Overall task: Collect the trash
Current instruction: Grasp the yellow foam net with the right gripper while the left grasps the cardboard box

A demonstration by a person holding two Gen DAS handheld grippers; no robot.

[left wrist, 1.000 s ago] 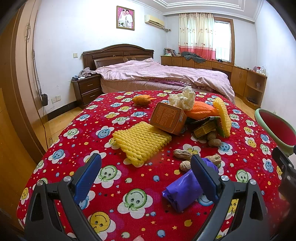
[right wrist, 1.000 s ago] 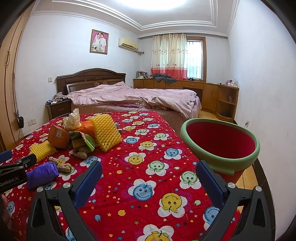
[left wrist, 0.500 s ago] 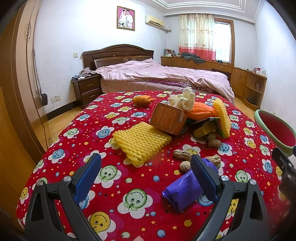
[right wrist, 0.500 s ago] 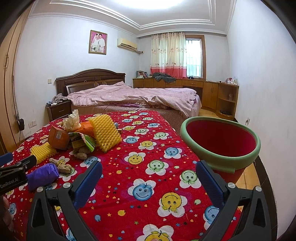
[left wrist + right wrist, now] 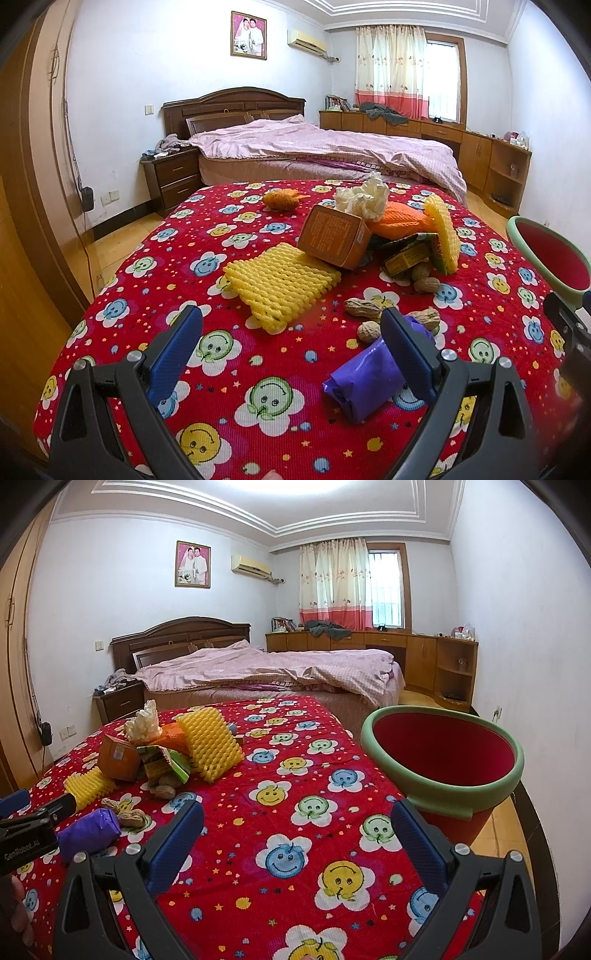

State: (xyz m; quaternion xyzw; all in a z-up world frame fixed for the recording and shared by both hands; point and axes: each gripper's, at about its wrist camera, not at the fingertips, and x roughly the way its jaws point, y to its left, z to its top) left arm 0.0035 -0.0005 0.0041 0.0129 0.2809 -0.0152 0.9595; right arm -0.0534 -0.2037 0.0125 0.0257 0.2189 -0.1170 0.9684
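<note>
Nothing on the cloth has shifted since the earlier frames; the right view has tipped slightly and the bin sits a little higher in it.

Trash pile lies on the red smiley-face tablecloth (image 5: 229,236). Nearest piece: purple wrapper (image 5: 364,384), directly beneath the right finger of the left gripper (image 5: 291,354), partly hidden by that finger, not between the two. Left gripper released, fingers spread wide, holding nothing, above the cloth.

Just beyond the wrapper: three peanuts (image 5: 364,307), near it but apart. Farther on, flat yellow foam net (image 5: 280,282), its far edge under the tilted orange box (image 5: 334,236). Behind the box: crumpled white tissue (image 5: 364,197), orange foam net (image 5: 400,221), a second yellow foam net (image 5: 445,234) standing on edge, green wrapper (image 5: 410,254), two walnuts (image 5: 424,278). A small orange net (image 5: 282,199) lies alone, well apart at the far side.

Right gripper (image 5: 295,834) also released, empty, over bare cloth, well right of the pile. Green-rimmed red bin (image 5: 441,760) stands just beside the table's right edge. Unmade bed (image 5: 258,664) behind.
</note>
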